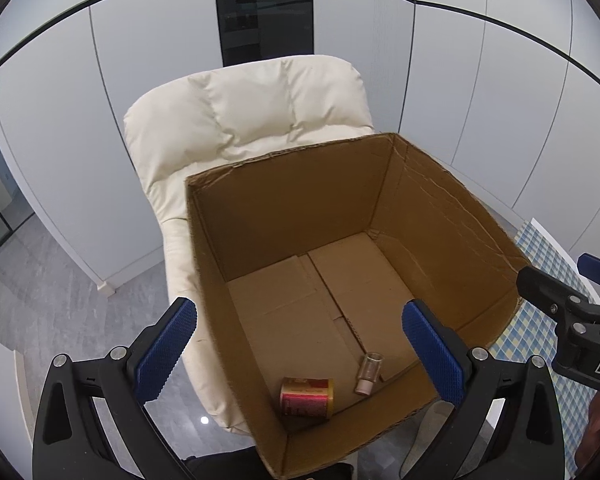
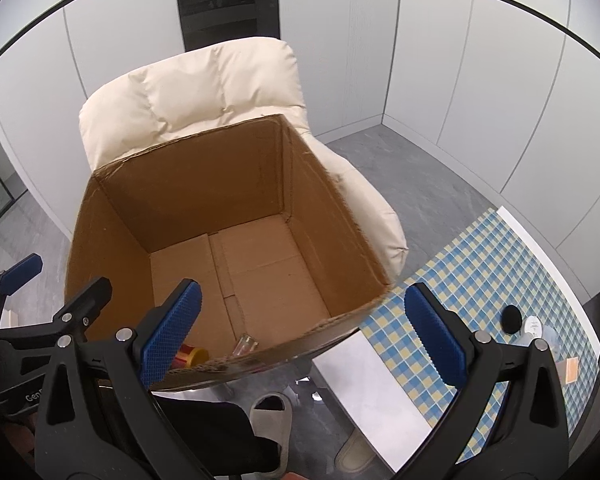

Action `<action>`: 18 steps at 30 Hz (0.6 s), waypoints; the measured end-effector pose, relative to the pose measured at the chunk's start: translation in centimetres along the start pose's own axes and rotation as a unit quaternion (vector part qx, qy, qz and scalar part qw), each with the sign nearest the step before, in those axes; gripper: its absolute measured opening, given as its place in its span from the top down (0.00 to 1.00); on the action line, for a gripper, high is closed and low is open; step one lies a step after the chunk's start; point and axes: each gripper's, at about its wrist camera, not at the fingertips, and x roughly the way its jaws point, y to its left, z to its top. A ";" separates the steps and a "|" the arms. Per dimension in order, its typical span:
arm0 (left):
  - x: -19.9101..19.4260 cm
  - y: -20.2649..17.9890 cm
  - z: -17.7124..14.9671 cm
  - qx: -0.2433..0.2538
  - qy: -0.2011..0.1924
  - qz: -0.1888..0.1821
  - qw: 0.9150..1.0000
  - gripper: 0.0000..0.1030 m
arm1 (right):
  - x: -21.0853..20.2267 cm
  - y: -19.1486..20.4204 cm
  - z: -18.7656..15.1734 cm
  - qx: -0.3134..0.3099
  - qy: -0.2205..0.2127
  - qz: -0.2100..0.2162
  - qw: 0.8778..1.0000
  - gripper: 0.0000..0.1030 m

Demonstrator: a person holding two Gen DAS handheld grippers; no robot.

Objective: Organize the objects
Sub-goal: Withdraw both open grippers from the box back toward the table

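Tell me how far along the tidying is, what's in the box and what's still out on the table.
Done: a red and yellow can and a small clear bottle lie on the floor of the cardboard box. In hand: nothing; the left gripper and right gripper are both open and empty. Left: a small black round object and a white-capped item sit on the checkered tablecloth.

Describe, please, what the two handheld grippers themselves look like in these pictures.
Both are alike: the left gripper and the right gripper each have a black angular plastic frame with silver round bolts and two fingers faced with blue, finely knobbed pads. White lettering, only partly legible, marks the black bodies seen from the side. No cables show.
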 end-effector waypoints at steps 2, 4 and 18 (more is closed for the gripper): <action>0.0 -0.4 0.1 0.001 -0.001 -0.005 1.000 0.00 | 0.1 -0.6 -0.1 0.004 0.005 -0.004 1.000 0.00; 0.1 -0.9 0.2 0.005 0.000 -0.007 1.000 0.00 | 0.0 -1.1 -0.2 0.010 0.004 -0.005 1.000 0.00; -0.2 -5.4 0.4 0.030 -0.007 -0.035 0.999 0.00 | -1.1 -5.5 -1.2 0.041 0.000 -0.029 0.999 0.00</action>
